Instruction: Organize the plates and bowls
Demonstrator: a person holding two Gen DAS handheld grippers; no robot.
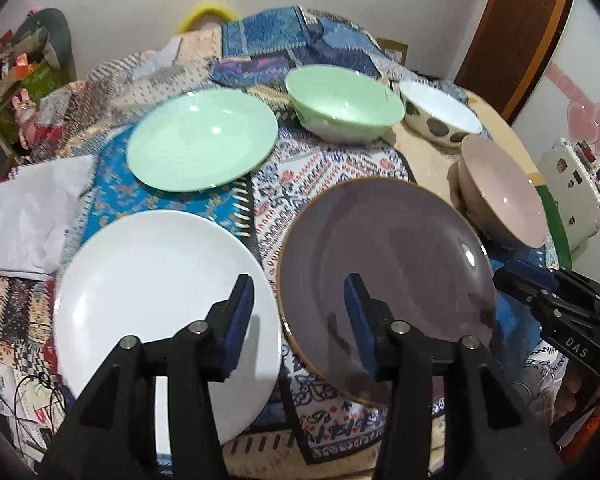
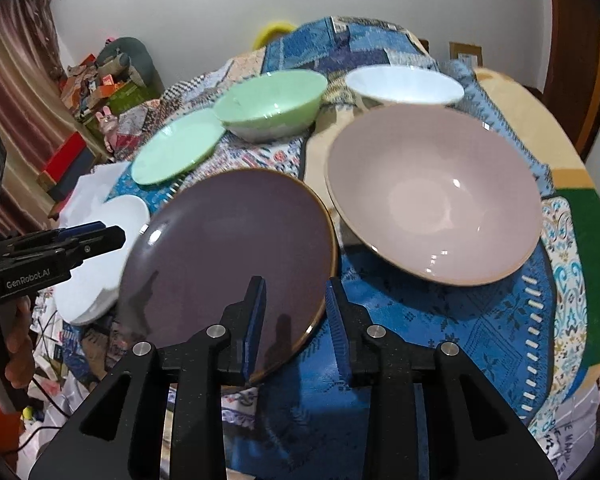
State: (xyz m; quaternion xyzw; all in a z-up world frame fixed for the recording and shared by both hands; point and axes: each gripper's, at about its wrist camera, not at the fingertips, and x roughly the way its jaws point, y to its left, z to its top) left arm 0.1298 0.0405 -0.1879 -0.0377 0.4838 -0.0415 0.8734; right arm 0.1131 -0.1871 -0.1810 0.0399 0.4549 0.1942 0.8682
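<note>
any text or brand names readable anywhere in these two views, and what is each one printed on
"DAS": white letters on the black body of the right gripper, seen from the left wrist view.
"GenRobot.AI": pale letters on the black body of the left gripper, seen from the right wrist view.
Cut-off dark lettering on the tablecloth at the table's near edge: too partial and bent to read.
Print on the boxes by the wall: too small and blurred.
The plates and bowls carry no text.

Three plates (image 1: 204,140) on the table (image 1: 496,120), three bowls (image 1: 344,104) behind and right.
</note>
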